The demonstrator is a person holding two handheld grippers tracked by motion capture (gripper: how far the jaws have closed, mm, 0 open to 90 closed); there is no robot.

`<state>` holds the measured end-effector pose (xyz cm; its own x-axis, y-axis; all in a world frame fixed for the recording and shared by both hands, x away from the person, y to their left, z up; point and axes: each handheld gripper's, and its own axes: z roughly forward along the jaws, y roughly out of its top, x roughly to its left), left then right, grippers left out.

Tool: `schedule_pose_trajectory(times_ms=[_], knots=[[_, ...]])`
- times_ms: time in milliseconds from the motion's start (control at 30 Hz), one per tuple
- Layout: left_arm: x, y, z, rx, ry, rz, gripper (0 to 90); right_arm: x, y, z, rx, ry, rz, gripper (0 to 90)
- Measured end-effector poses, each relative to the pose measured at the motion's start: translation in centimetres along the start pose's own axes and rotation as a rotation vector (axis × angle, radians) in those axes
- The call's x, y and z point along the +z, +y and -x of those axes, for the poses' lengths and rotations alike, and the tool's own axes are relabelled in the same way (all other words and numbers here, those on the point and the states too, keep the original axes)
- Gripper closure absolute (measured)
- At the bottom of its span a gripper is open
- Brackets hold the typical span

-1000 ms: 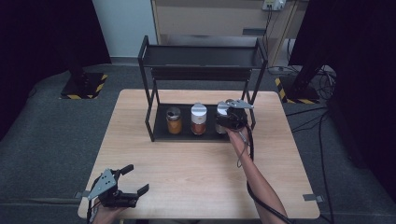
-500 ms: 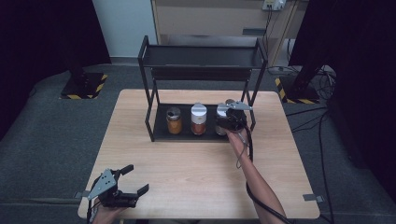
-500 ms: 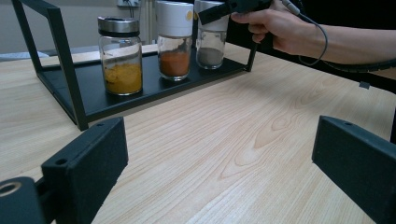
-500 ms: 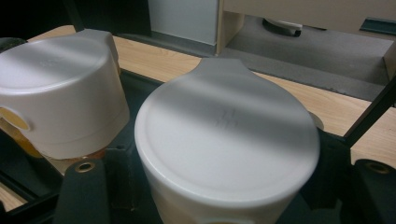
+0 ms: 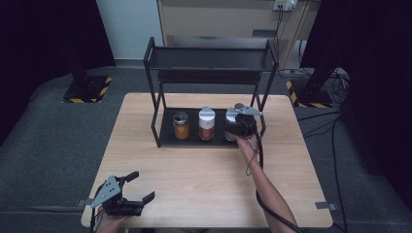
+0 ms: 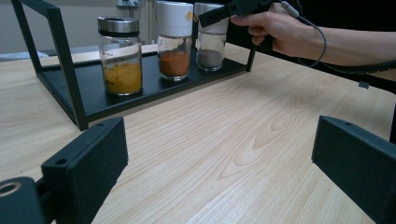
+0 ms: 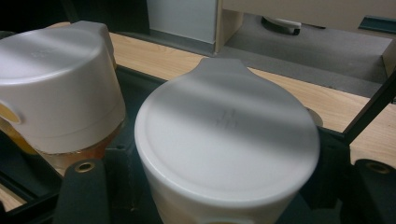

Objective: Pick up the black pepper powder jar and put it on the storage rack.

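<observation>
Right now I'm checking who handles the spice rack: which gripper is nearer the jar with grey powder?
Right. The right gripper is closed around the grey-powder jar on the rack's bottom shelf; the left gripper sits open at the table's near edge, far away.

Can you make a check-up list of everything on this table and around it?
Surface: wooden table, bare in front.
Job's things: black rack holding three spice jars; yellow-powder jar, orange-powder jar, grey-powder jar.
Clutter: nothing seen.
Grippers: right gripper shut on the grey-powder jar; left gripper open, holding nothing, at the near left edge.
Cables: black cable along the right forearm.
Surroundings: grey floor, striped stand bases, dark curtains.
</observation>
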<state>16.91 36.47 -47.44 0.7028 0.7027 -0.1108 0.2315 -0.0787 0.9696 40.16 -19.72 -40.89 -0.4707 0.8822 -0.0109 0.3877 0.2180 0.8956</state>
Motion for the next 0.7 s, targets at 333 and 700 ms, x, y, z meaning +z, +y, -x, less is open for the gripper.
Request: schedule_pose_trajectory(times_ms=[333,700], knots=[[-0.01,0.02,0.03,0.002,-0.001,-0.001,2.8,0.00,-0.37,0.20,0.000,0.007,0.012,30.5],[0.00,0.02,0.00,0.000,-0.003,-0.001,2.7,0.04,-0.32,0.30,0.009,0.016,0.004,17.1]])
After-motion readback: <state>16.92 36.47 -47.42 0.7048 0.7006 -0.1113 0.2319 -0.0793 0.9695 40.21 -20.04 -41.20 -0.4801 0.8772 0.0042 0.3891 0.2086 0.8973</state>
